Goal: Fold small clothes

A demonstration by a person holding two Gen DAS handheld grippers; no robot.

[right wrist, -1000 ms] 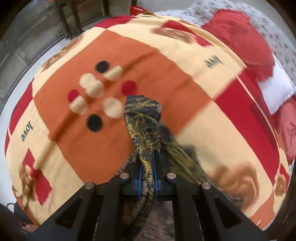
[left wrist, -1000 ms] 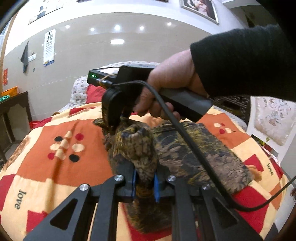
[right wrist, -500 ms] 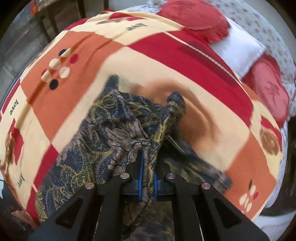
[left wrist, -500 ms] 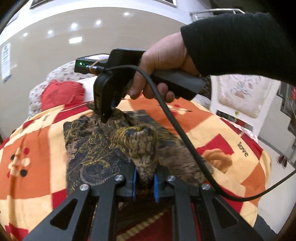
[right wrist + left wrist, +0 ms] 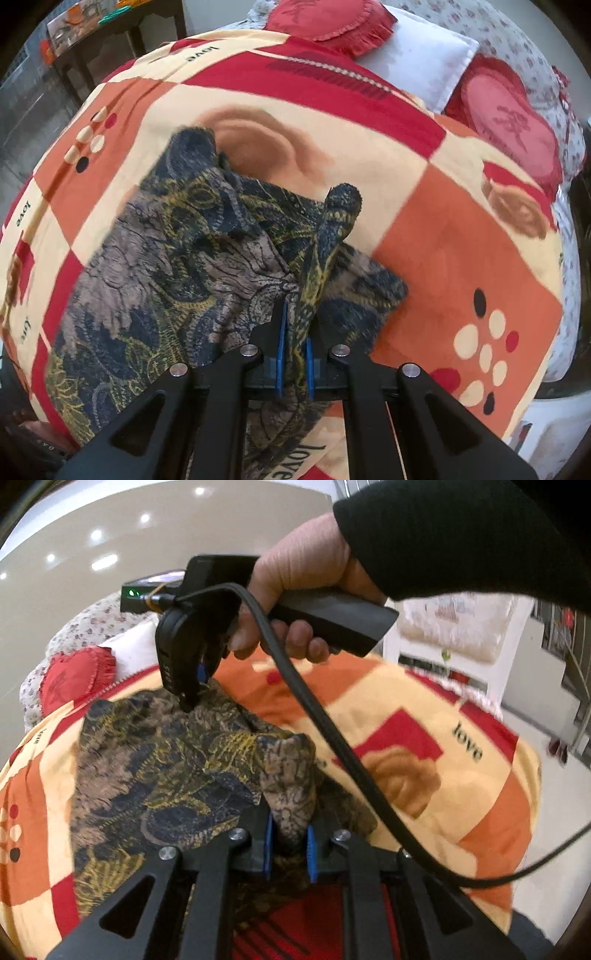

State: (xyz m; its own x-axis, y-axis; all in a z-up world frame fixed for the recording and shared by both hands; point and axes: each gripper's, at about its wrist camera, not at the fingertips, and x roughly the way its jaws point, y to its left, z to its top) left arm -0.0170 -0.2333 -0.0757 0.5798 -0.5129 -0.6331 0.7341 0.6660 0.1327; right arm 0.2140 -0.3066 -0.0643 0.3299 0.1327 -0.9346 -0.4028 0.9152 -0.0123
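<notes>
Left wrist view: the left tongs, nearly closed, pinch a bunched fold of the patterned garment, which lies spread on the bed's checked blanket; a hand holds the right tongs, tips down on the garment's far edge. Right wrist view: the right tongs, nearly closed, clamp a raised fold of the garment on the blanket.
</notes>
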